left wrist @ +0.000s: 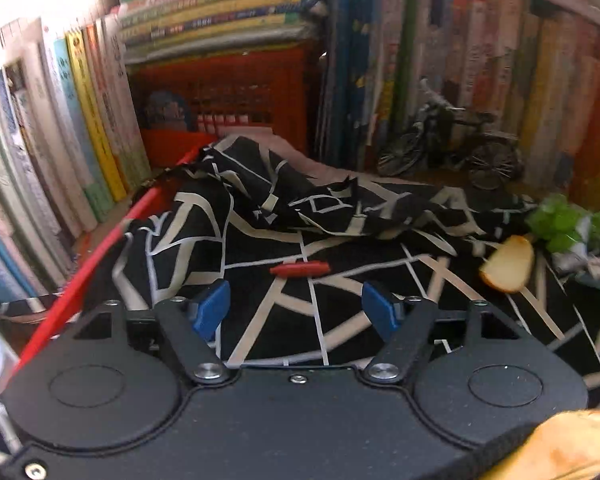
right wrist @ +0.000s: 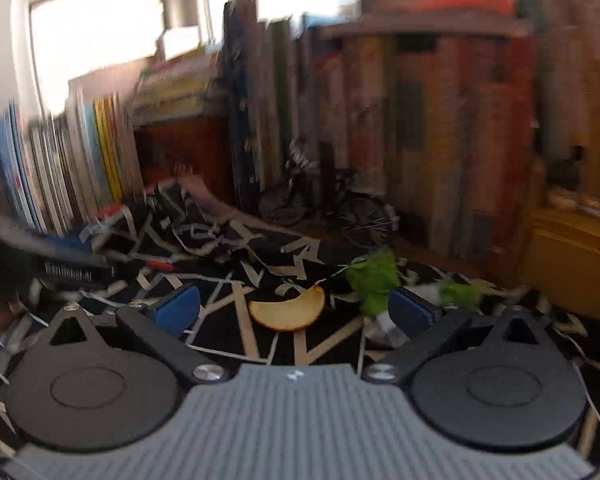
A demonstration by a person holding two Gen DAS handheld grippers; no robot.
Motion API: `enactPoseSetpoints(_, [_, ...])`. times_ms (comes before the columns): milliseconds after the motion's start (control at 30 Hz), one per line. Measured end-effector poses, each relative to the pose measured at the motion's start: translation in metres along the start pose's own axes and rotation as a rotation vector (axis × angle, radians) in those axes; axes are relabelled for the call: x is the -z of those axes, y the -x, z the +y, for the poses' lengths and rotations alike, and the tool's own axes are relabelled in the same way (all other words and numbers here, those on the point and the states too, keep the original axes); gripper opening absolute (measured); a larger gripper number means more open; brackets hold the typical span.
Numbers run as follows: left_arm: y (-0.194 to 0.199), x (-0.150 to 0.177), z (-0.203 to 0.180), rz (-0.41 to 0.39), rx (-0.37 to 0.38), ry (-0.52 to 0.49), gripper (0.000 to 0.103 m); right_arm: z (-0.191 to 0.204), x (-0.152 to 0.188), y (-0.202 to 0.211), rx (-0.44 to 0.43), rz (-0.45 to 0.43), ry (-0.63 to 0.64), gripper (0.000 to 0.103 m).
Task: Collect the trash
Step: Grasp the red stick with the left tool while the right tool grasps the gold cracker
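A small red wrapper-like piece (left wrist: 299,269) lies on the black cloth with pale lines (left wrist: 260,240), just ahead of my left gripper (left wrist: 300,310), which is open and holds nothing. A pale apple slice (left wrist: 508,264) rests to the right, beside crumpled green and white scraps (left wrist: 564,222). In the right wrist view, the apple slice (right wrist: 288,310) lies between the fingers of my open right gripper (right wrist: 296,310), a little ahead of them. The green scrap (right wrist: 374,280) sits by the right fingertip (right wrist: 414,312). The red piece (right wrist: 160,265) shows at far left.
Rows of upright books (left wrist: 80,120) wall the left and back. A red crate (left wrist: 228,92) stands behind the cloth under a stack of flat books. A small model bicycle (left wrist: 452,144) stands at the back right. A yellow wooden box (right wrist: 572,264) sits at right.
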State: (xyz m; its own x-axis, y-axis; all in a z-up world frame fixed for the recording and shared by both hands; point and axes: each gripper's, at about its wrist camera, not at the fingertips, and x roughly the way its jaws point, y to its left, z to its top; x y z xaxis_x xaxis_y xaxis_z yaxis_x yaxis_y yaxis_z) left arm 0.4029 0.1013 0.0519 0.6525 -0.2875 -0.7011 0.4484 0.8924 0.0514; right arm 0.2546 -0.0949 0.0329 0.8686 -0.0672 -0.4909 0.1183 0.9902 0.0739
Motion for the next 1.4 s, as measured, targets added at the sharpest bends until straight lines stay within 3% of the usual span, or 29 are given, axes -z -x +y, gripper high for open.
enactPoseSetpoints(200, [-0.03,-0.001,0.004,-0.014,-0.001,0.033,0.072,-0.005,0.003,-0.045,-0.045,0.065,0.042,0.097])
enactPoseSetpoints(267, [-0.037,0.0,0.003,-0.028,0.001,0.027,0.078,-0.003,0.004,-0.051,-0.052,0.074,0.072,0.095])
enactPoseSetpoints(433, [-0.049,0.0,-0.001,-0.005,-0.031,0.023,0.078,0.005,0.008,-0.061,-0.053,0.101,0.167,0.095])
enactPoseSetpoints(533, [-0.051,0.003,-0.003,-0.019,-0.005,0.039,0.072,0.0,0.007,-0.068,-0.075,0.144,0.101,0.094])
enactPoseSetpoints(600, [-0.053,0.004,-0.007,-0.033,-0.008,0.025,0.07,-0.004,0.008,-0.071,-0.055,0.145,0.037,0.087])
enactPoseSetpoints(767, [-0.057,0.004,-0.01,-0.055,0.001,0.031,0.06,-0.001,0.008,-0.077,-0.056,0.142,0.044,0.081])
enactPoseSetpoints(833, [-0.057,0.004,-0.01,-0.064,0.005,0.032,0.051,0.001,0.008,-0.079,-0.057,0.142,0.061,0.075])
enactPoseSetpoints(867, [-0.057,0.004,-0.01,-0.068,0.008,0.033,0.044,0.002,0.008,-0.08,-0.05,0.143,0.07,0.063])
enactPoseSetpoints(900, [-0.057,0.005,-0.011,-0.071,0.01,0.033,0.042,0.002,0.008,-0.08,-0.044,0.14,0.073,0.062])
enactPoseSetpoints(1100, [-0.051,0.007,-0.009,-0.086,0.016,0.043,0.042,-0.002,0.006,-0.077,-0.058,0.129,0.032,0.054])
enactPoseSetpoints(1400, [-0.014,-0.006,-0.013,-0.15,0.073,-0.015,0.042,-0.006,-0.008,-0.054,-0.032,0.098,0.014,0.05])
